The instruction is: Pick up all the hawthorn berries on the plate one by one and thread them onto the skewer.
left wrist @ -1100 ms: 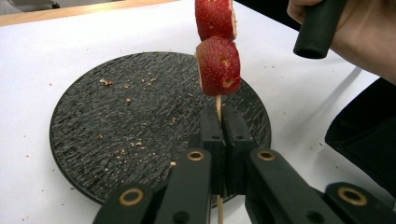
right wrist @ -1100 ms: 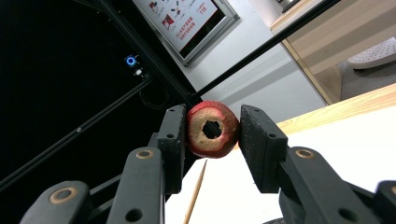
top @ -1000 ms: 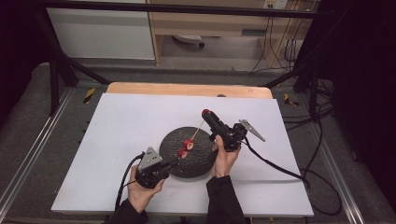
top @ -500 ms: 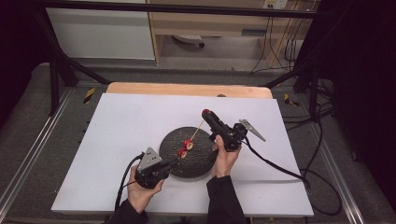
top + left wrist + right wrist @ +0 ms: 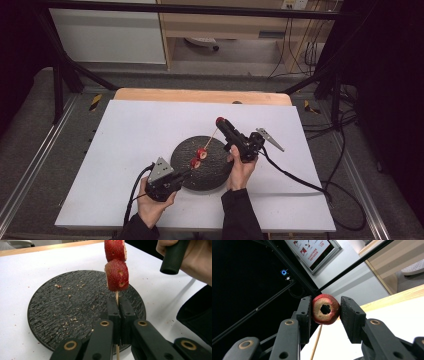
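A thin wooden skewer (image 5: pixel 116 295) stands clamped between the shut jaws of my left gripper (image 5: pixel 119 301), low over the round black plate (image 5: pixel 62 305). Two red strawberry slices (image 5: pixel 117 275) are threaded on it, one above the other. In the high view the left gripper (image 5: pixel 186 173) is at the plate's (image 5: pixel 215 170) near left edge, and the skewer (image 5: pixel 212 137) slants up to the right. My right gripper (image 5: pixel 220 121) is just past the skewer's tip, shut on a red fruit slice (image 5: pixel 325 309) with a hole through its middle. The skewer's tip (image 5: pixel 317 338) shows below that slice.
Crumbs lie scattered on the plate. It sits on a white sheet (image 5: pixel 135 130) over a wooden table (image 5: pixel 200 95). Black cables (image 5: pixel 295 175) trail from both grippers towards the front and the right. Dark frame bars stand around the table.
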